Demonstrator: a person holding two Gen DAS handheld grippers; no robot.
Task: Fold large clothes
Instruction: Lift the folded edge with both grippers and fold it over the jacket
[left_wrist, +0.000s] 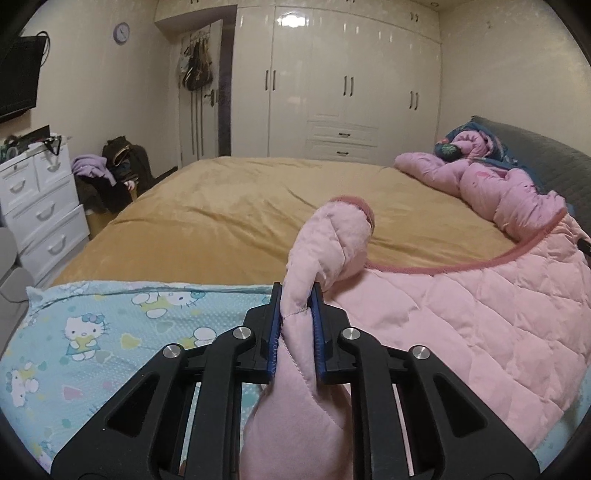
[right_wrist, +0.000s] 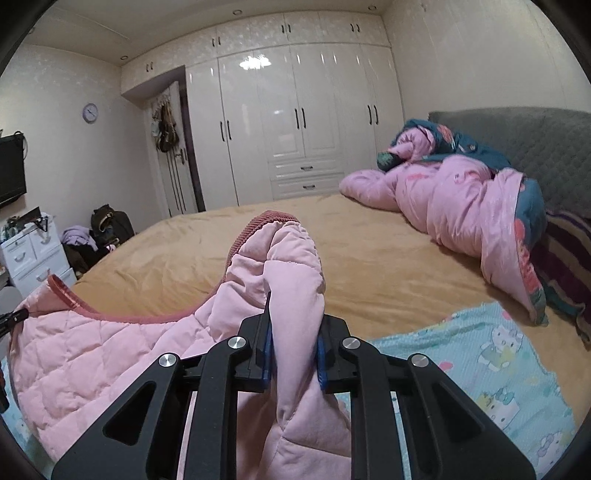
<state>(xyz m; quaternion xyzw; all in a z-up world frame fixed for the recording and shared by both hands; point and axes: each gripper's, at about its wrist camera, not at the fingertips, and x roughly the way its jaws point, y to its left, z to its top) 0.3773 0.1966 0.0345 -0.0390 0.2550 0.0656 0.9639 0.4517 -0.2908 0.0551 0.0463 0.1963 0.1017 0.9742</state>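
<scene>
Pink quilted fabric fills the left wrist view: the left tool (left_wrist: 297, 295) has its blue pads closed tight on a bunched fold of the pink jacket (left_wrist: 461, 314), with the cloth squeezed between them and spilling back toward the camera. Ahead of the tool a sleeve end (left_wrist: 343, 229) with a darker pink cuff stands up off the bed (left_wrist: 229, 210). To the tool's right the body of the jacket lies spread, its darker trim curving away. To the tool's left and beneath it lies a light blue cartoon sheet (left_wrist: 110, 332). Far ahead on the right sits a heap of pink bedding (left_wrist: 491, 184).

From the right wrist view, the right tool (right_wrist: 295, 325) is likewise clamped on a thick fold of the jacket (right_wrist: 92, 354), padded cloth bulging above the pads. The jacket's body spreads to the tool's left, the cartoon sheet (right_wrist: 491, 350) lies to its right, and the bedding heap (right_wrist: 443, 199) rests ahead on the right.
</scene>
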